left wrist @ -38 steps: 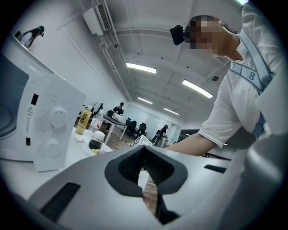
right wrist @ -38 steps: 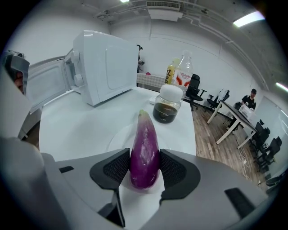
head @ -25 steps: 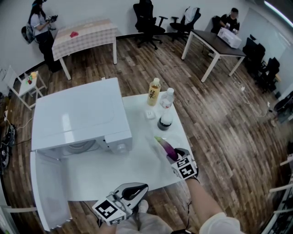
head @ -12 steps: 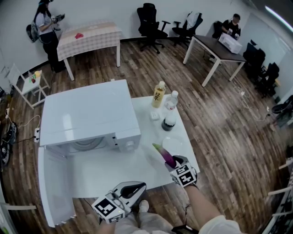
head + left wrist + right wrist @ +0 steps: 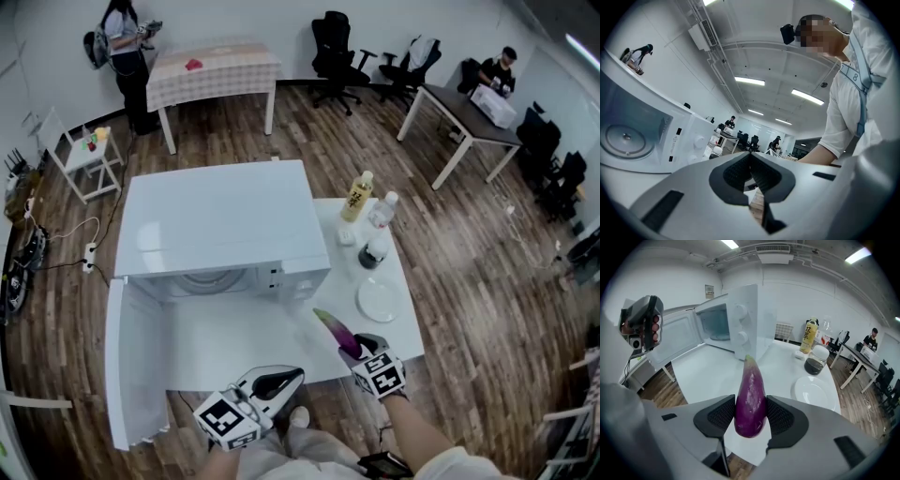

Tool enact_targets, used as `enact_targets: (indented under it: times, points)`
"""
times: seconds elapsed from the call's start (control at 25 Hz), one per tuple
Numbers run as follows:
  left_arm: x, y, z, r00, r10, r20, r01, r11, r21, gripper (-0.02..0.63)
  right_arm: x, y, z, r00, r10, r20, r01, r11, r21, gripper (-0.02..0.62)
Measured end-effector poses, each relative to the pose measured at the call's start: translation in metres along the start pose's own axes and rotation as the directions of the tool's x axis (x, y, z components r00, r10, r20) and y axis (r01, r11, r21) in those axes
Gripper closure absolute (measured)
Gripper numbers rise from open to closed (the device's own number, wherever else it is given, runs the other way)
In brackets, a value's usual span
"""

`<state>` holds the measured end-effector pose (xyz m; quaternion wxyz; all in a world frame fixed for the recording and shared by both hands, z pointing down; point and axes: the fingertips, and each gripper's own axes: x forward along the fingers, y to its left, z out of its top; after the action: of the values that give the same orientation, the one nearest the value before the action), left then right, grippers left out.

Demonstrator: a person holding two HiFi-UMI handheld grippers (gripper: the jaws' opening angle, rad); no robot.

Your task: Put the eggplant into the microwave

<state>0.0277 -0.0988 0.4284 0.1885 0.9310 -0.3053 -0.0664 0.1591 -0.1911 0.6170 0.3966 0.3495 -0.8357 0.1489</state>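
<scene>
Ceiling strips [image 5: 750, 81] light the room brightly and evenly, while fisheye bending and dark corners frame every view.

Purple eggplant [image 5: 750, 397] with green tip, white microwave [image 5: 220, 220], white table [image 5: 244, 339], checked cloth [image 5: 216, 70], brown wood-grain floor [image 5: 450, 267]

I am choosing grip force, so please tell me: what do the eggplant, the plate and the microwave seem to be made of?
Eggplant: glossy purple skin with highlights; real vegetable or plastic replica, I cannot tell. Plate: smooth white with slight sheen, probably ceramic or plastic. Microwave: white casing, likely painted metal; its flat top reflects light.
</scene>
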Motion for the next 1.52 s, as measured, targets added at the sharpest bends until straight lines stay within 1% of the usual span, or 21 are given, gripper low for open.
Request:
enact_targets:
  times: [0.28, 0.64, 0.8, 1.08, 1.28, 1.52]
  points:
    - [-0.033, 0.013, 0.002, 0.998, 0.058, 0.030, -0.057, 0.998, -0.016, 0.604, 0.009, 0.048, 0.013, 0.997, 0.079, -0.013, -0.079, 0.996, -0.029, 0.370]
    - [-0.067, 0.031, 0.003, 0.989, 0.129, 0.068, -0.127, 0.991, -0.030, 0.604, 0.031, 0.094, 0.054, 0.989, 0.146, -0.003, -0.146, 0.984, -0.102, 0.370]
    - [-0.079, 0.043, 0.004, 0.983, 0.164, 0.085, -0.162, 0.986, -0.032, 0.604, 0.040, 0.112, 0.079, 0.985, 0.173, 0.009, -0.170, 0.976, -0.134, 0.370]
    - [-0.091, 0.058, -0.001, 0.976, 0.198, 0.092, -0.198, 0.980, -0.008, 0.604, 0.058, 0.134, 0.124, 0.978, 0.204, 0.031, -0.196, 0.965, -0.171, 0.370]
    - [-0.098, 0.068, -0.005, 0.971, 0.226, 0.075, -0.227, 0.974, 0.001, 0.604, 0.071, 0.145, 0.160, 0.976, 0.212, 0.042, -0.198, 0.956, -0.215, 0.370]
    - [-0.097, 0.089, -0.017, 0.956, 0.286, 0.069, -0.288, 0.957, 0.027, 0.604, 0.095, 0.153, 0.199, 0.972, 0.224, 0.073, -0.196, 0.941, -0.278, 0.370]
